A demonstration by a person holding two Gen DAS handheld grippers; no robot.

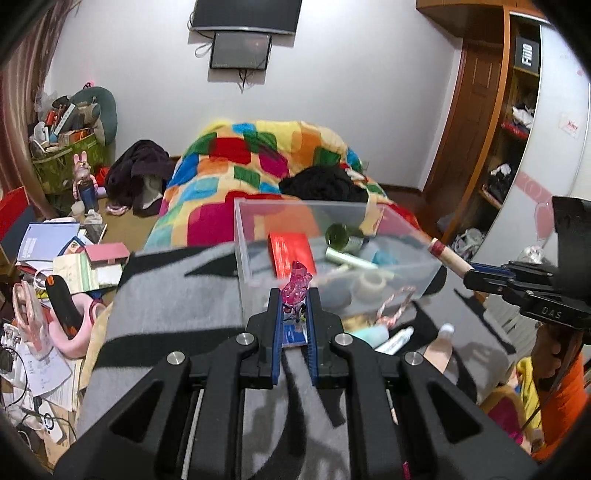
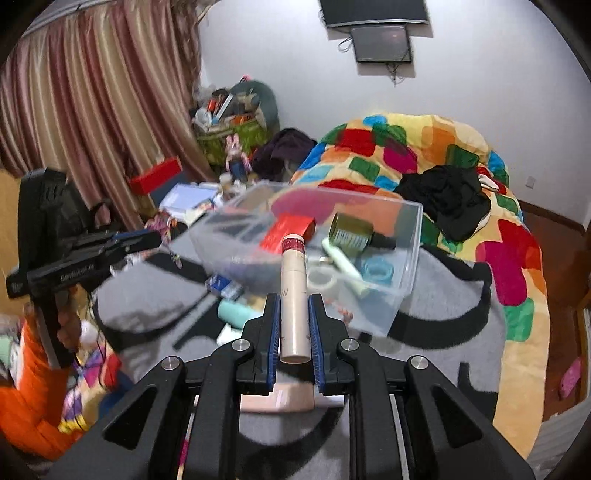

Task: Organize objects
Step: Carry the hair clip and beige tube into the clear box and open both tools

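Between the left gripper's clenched fingers sits a pink trinket, poking past the tips. Right gripper clamps a beige tube lengthwise, its red-banded end toward the clear bin.

My clear plastic bin sits at twelve o'clock on the grey-and-black blanket. In it lie a red box and a green glass bottle.

Striped curtain upper left of right wrist view, wall screens top centre. Patchwork quilt mid-frame w/ black clothes on it; wooden door upper right.
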